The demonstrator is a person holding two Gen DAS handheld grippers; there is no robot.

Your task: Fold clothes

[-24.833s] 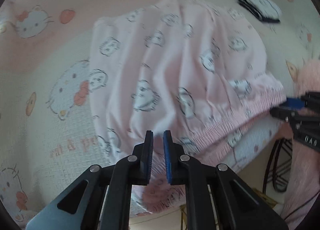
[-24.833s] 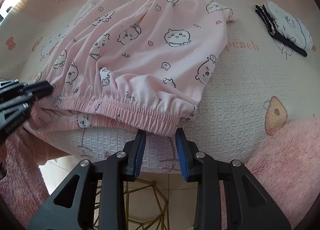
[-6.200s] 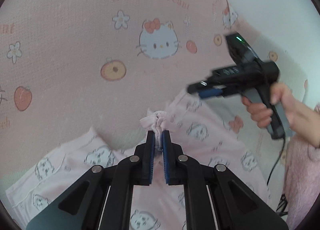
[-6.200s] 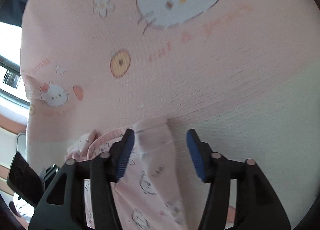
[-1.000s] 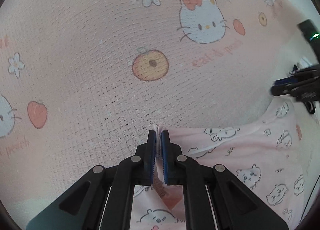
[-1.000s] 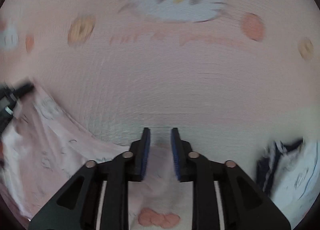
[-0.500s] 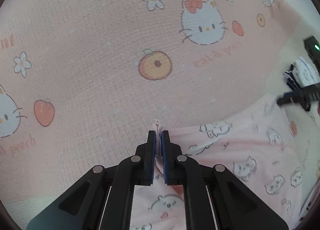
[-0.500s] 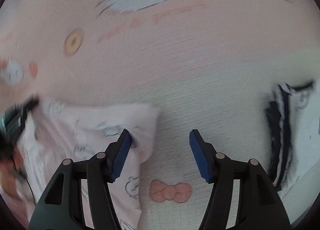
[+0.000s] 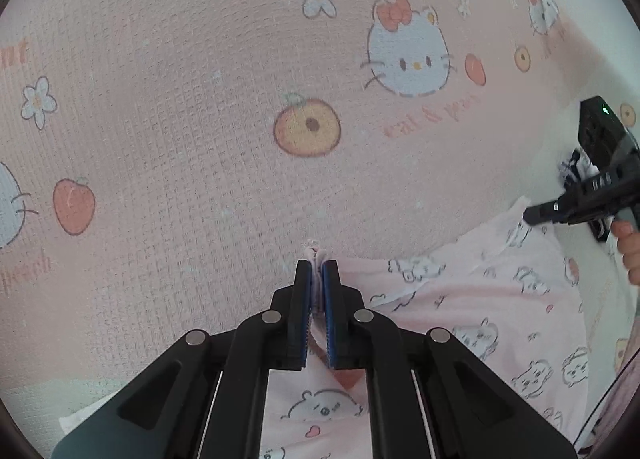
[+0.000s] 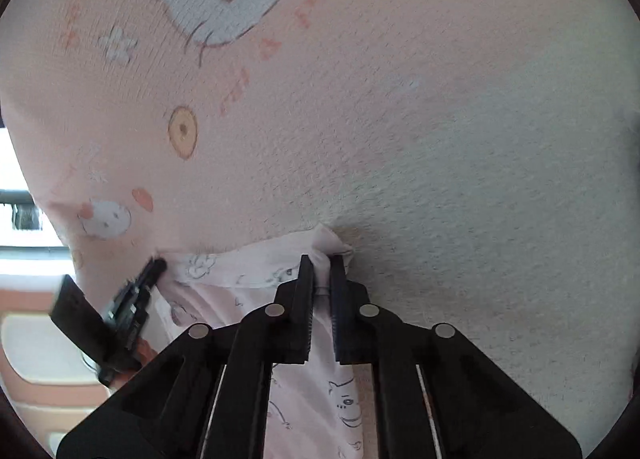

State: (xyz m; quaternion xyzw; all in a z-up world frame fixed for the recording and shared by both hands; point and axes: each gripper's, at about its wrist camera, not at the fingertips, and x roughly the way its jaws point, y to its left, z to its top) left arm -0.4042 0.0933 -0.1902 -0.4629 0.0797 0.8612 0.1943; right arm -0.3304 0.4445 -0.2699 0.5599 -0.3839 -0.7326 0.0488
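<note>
Both grippers, left (image 9: pixel 317 273), right (image 10: pixel 319 274), seemingly clamping pink garment (image 9: pixel 472 299)

The pink bedsheet (image 9: pixel 168 107) carries the only clear lettering, printed in coral. In the left wrist view "Dream" curves along the top edge at one o'clock, its first letters cut off. Below the cat face, at three o'clock, runs "eat & pea", the end blurred. At the nine o'clock rim stand fragments: "nt" above and "each" lower down. On the right gripper (image 9: pixel 529 215), white marks near "DAS" show, uncertain. Lettering in the right wrist view is too blurred.
</note>
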